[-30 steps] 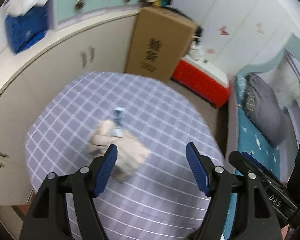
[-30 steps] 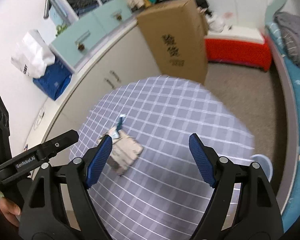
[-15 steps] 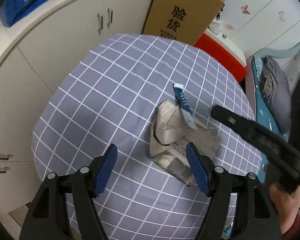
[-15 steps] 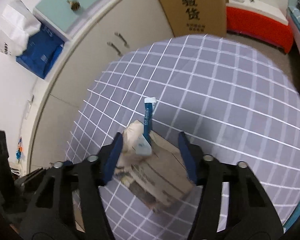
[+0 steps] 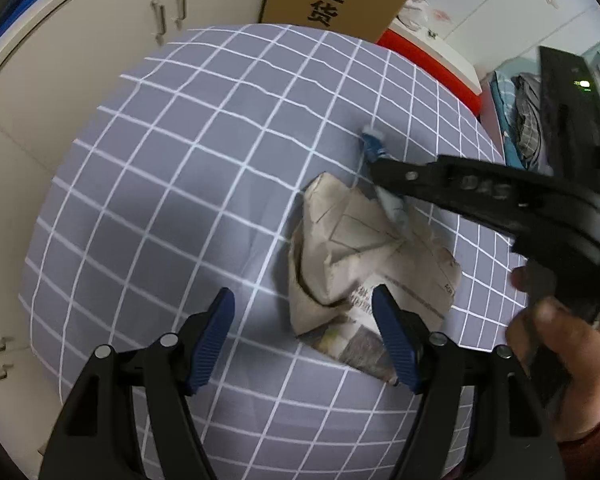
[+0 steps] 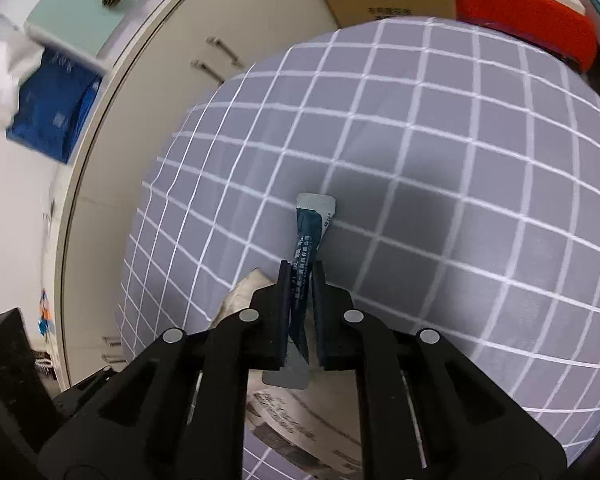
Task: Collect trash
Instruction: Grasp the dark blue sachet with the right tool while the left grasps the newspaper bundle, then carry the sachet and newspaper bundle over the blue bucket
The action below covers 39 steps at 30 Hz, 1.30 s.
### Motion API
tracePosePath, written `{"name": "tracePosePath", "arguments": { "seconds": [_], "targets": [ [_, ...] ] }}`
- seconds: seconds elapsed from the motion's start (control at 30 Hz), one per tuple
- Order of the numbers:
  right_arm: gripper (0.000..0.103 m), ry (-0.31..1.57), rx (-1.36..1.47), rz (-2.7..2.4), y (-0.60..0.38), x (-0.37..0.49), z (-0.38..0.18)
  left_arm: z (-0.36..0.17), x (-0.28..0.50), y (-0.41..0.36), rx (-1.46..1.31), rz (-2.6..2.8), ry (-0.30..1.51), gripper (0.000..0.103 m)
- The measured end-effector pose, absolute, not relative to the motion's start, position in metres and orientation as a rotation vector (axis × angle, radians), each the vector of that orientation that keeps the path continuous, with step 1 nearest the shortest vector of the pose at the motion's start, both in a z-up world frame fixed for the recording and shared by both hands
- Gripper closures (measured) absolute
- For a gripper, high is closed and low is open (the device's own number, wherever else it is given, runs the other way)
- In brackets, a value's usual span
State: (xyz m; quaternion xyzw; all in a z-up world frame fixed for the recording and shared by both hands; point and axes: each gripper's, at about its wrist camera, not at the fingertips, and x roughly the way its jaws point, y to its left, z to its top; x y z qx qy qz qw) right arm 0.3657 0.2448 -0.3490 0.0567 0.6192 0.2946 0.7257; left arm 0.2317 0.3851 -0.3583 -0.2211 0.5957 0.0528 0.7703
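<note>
Right gripper [image 6: 301, 280] fingers have just clenched on the blue sachet [image 6: 309, 236]; left gripper [image 5: 302, 336] gapes, apparently astride the crumpled newspaper's [image 5: 356, 256] edge.

Open left claw [image 5: 302, 338] straddles crumpled paper's [image 5: 364, 256] edge.

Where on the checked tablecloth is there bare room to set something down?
Grey checked tablecloth lies bare from the cupboard-side edge to the crumpled newspaper. Crowded there: right gripper shut on blue sachet, left gripper open beside the newspaper.

Crumpled newspaper [image 6: 284, 412] mostly behind right tongs [image 6: 301, 276]
</note>
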Motion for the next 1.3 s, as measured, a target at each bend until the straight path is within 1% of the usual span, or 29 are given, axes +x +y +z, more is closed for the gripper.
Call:
{"name": "tracePosePath", "arguments": {
  "seconds": [0.1, 0.13, 0.17, 0.2, 0.23, 0.3, 0.33, 0.37, 0.57, 0.73, 0.87, 1.03, 1.3],
  "targets": [
    [0.093, 1.349, 0.153, 0.624, 0.226, 0.371, -0.342, -0.363, 0.241, 0.379, -0.455, 0.088, 1.299, 0.034],
    [0.093, 1.338, 0.157, 0.612, 0.219, 0.372, -0.339, -0.364, 0.243, 0.378, -0.449, 0.083, 1.3, 0.042],
    [0.093, 1.329, 0.162, 0.605, 0.215, 0.373, -0.337, -0.366, 0.245, 0.376, -0.442, 0.077, 1.306, 0.047],
    [0.093, 1.324, 0.169, 0.6, 0.212, 0.374, -0.335, -0.37, 0.247, 0.373, -0.42, 0.074, 1.334, 0.059],
    [0.093, 1.319, 0.179, 0.596, 0.206, 0.374, -0.332, -0.371, 0.249, 0.371, -0.413, 0.07, 1.347, 0.063],
    [0.093, 1.305, 0.198, 0.587, 0.195, 0.374, -0.325, -0.368, 0.252, 0.369, -0.402, 0.071, 1.35, 0.069],
    [0.093, 1.298, 0.217, 0.586, 0.187, 0.374, -0.321, -0.364, 0.252, 0.367, -0.39, 0.08, 1.339, 0.074],
    [0.093, 1.289, 0.225, 0.587, 0.182, 0.373, -0.316, -0.359, 0.252, 0.365, -0.383, 0.088, 1.329, 0.076],
    [0.093, 1.222, 0.264, 0.598, 0.141, 0.361, -0.285, -0.318, 0.26, 0.347, -0.365, 0.12, 1.257, 0.078],
    [0.093, 1.159, 0.314, 0.581, 0.083, 0.351, -0.258, -0.278, 0.27, 0.301, -0.335, 0.097, 1.181, 0.078],
    [0.093, 1.114, 0.35, 0.542, 0.022, 0.343, -0.238, -0.253, 0.277, 0.241, -0.296, 0.066, 1.141, 0.078],
    [0.093, 1.063, 0.399, 0.468, -0.065, 0.329, -0.219, -0.224, 0.287, 0.149, -0.225, 0.004, 1.102, 0.078],
    [0.093, 0.978, 0.46, 0.323, -0.206, 0.298, -0.195, -0.201, 0.292, 0.014, -0.147, -0.132, 1.059, 0.078]
  ]
}}
